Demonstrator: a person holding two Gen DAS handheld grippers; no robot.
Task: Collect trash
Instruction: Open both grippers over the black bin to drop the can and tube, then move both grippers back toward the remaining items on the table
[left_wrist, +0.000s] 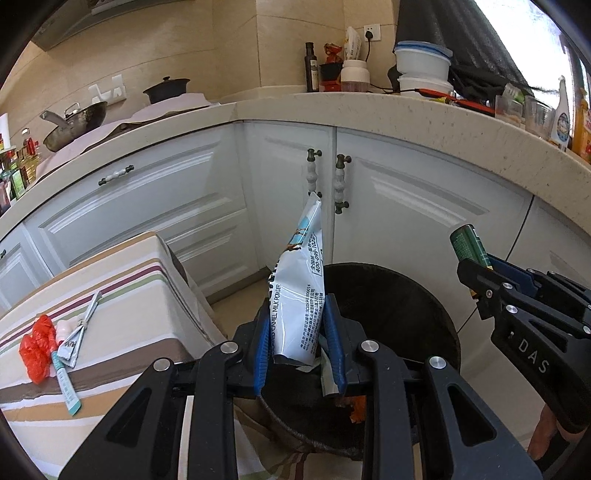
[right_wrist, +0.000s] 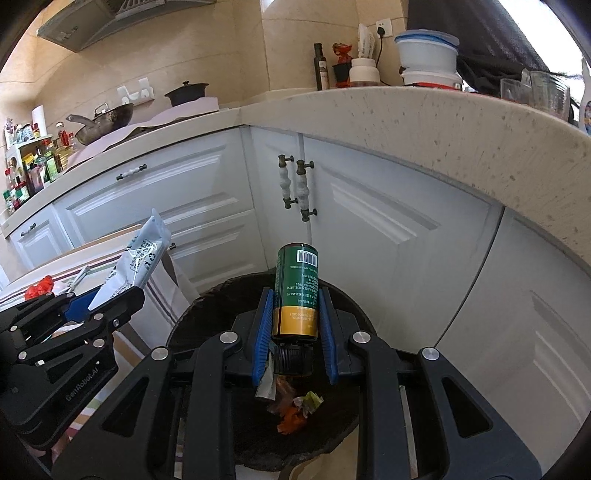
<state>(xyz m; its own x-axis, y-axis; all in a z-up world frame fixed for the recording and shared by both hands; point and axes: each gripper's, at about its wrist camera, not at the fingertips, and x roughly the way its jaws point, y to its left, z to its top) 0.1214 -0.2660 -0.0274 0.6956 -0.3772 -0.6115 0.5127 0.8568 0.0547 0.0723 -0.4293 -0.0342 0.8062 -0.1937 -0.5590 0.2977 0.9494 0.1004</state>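
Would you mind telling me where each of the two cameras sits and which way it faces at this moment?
Left wrist: sits on the left gripper, looking forward and down over the bin; its own fingers clamp the milk powder pouch, and the right gripper enters from the right.
Right wrist: sits on the right gripper, facing the same bin; its fingers clamp the green bottle, and the left gripper enters from the left.
Shared: the bin, both grippers with their loads, the white cabinets and the striped cloth.
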